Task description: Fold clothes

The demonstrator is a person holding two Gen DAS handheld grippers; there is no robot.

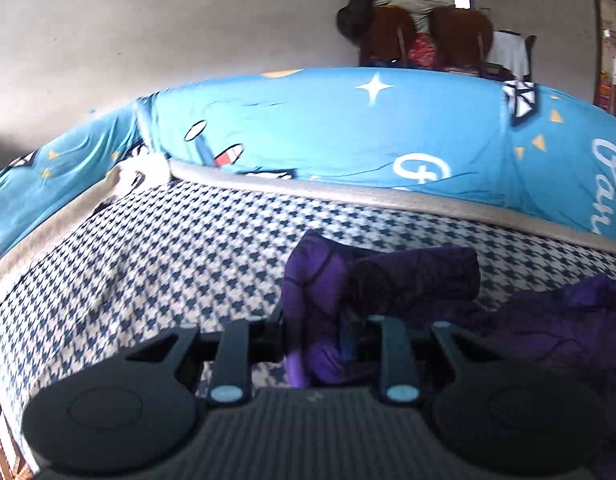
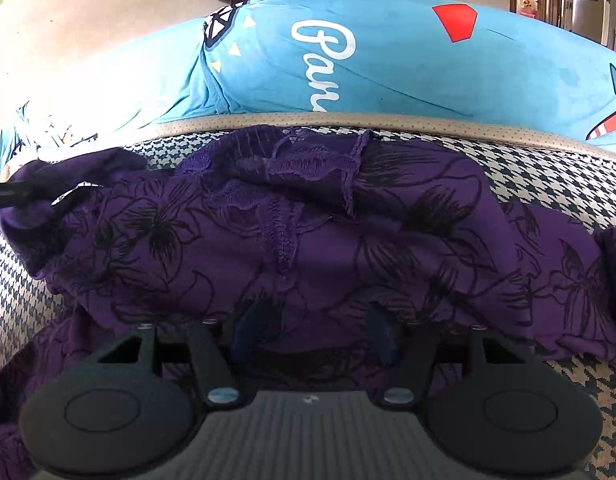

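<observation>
Fingers of the left gripper [image 1: 314,344] stand narrow, pinched on a bunched fold of the purple floral garment [image 1: 332,280], which rises as a rumpled ridge straight out of the jaws. More of the same dark cloth trails away to the right in the left wrist view. Fingers of the right gripper [image 2: 314,332] stand partly apart, their blue pads [image 2: 243,332] resting against the garment [image 2: 308,220]; whether they press on the cloth cannot be told. In the right wrist view the garment lies spread across the middle, its embroidered neckline [image 2: 291,160] at the far side and black flower outlines all over. At the far left of that view a dark finger of the left gripper [image 2: 11,194] meets the garment's left end. Under the garment lies a blue and white houndstooth cover [image 1: 147,264] with a beige border [image 1: 348,196] along its far edge. Beyond the border sits a bright blue cushion [image 1: 348,128] printed with a white star and white script. Farther back, brown wooden chairs [image 1: 460,36] piled with clothes stand against a pale wall [image 1: 167,28].
</observation>
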